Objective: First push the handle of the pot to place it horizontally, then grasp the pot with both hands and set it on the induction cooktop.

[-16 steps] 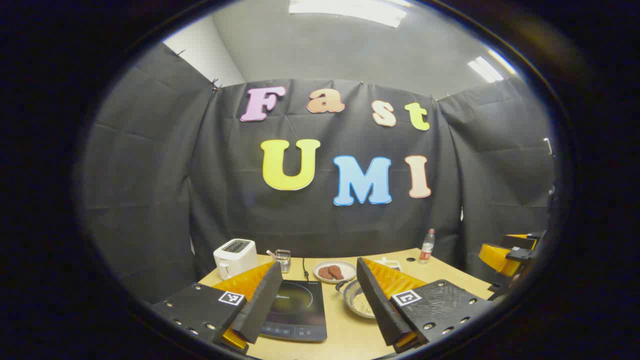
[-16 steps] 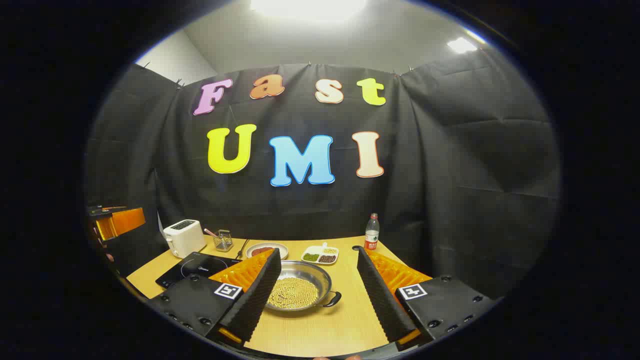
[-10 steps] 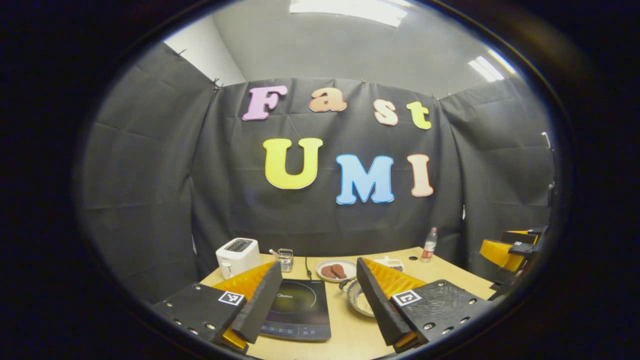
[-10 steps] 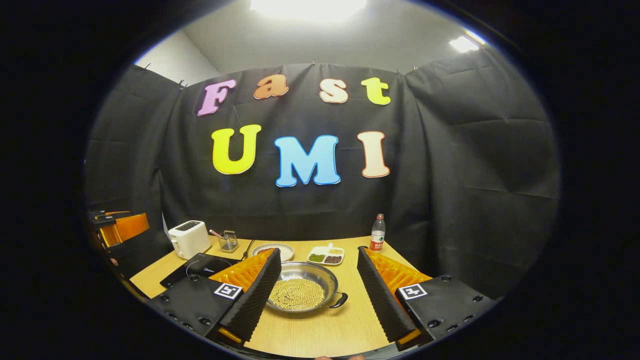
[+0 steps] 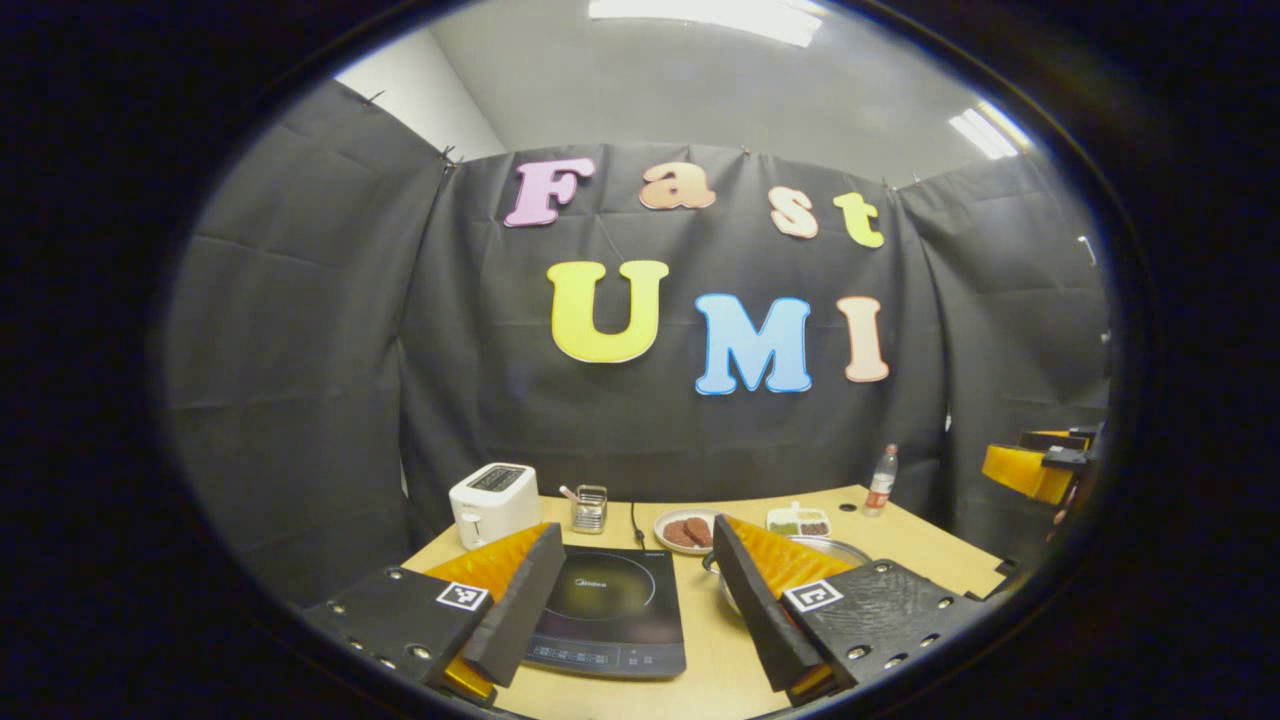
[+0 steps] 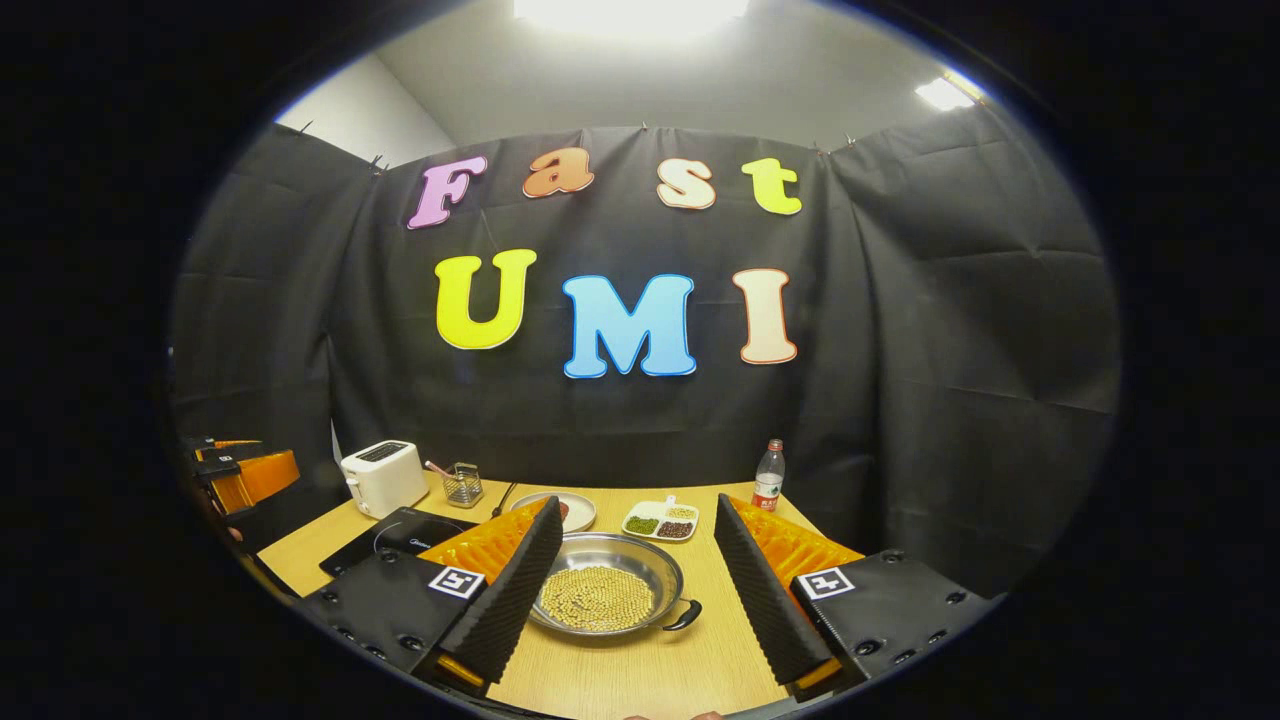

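Observation:
A steel pot [image 6: 608, 595] full of pale beans stands on the wooden table [image 6: 640, 675], one dark loop handle [image 6: 683, 615] pointing to the front right. My right gripper [image 6: 636, 515] hovers open just before it, with the pot seen between its fingers and untouched. A black induction cooktop [image 5: 610, 610] lies between the fingers of my open left gripper [image 5: 636, 540]. In the left gripper view the pot's rim [image 5: 835, 548] peeks out behind the right finger. The cooktop [image 6: 400, 535] lies left of the pot.
At the back of the table stand a white toaster [image 5: 493, 500], a wire utensil holder [image 5: 590, 508], a plate of brown patties [image 5: 685, 530], a divided bean dish [image 6: 660, 521] and a bottle [image 6: 768, 477]. Each gripper appears at the other view's edge [image 5: 1035, 465] [image 6: 240, 470].
The left gripper has swung left, so the cooktop sits between its fingers and the pot has slid behind its right finger. The right gripper has shifted slightly. The pot has not moved.

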Motion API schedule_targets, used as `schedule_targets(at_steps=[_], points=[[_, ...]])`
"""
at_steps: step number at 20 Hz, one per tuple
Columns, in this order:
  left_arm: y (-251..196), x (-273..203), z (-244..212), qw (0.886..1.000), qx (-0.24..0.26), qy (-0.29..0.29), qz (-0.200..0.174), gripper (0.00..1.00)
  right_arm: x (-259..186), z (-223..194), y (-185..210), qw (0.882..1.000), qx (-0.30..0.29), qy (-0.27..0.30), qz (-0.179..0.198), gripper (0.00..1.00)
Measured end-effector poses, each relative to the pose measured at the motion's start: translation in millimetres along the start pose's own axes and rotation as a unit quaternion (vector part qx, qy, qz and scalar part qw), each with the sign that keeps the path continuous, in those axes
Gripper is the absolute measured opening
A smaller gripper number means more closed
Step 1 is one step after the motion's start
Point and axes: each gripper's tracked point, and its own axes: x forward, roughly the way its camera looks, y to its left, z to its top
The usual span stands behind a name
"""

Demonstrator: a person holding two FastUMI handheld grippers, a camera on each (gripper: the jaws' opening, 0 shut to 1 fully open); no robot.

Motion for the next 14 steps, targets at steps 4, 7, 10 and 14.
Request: schedule_targets(at_steps=[4, 7, 10, 14], points=[[-5.8, 3.0, -1.2, 1.0, -0.011, 0.007, -0.005, 0.89, 8.5, -11.6, 18.4, 0.999, -0.024, 0.027, 0.036, 0.98], [-16.3, 8.3, 5.8, 1.0, -0.014, 0.001, -0.018, 0.89, 14.5, -16.7, 26.6, 0.997, -0.016, 0.054, 0.057, 0.97], [-20.3, 12.1, 8.5, 1.0, -0.007, -0.003, -0.027, 0.89, 21.7, -18.2, 33.9, 0.994, -0.013, 0.072, 0.077, 0.9], [-19.3, 12.1, 5.1, 0.999, 0.0, -0.002, -0.033, 0.91, 28.9, -29.9, 36.9, 0.99, -0.037, 0.105, 0.09, 0.38]])
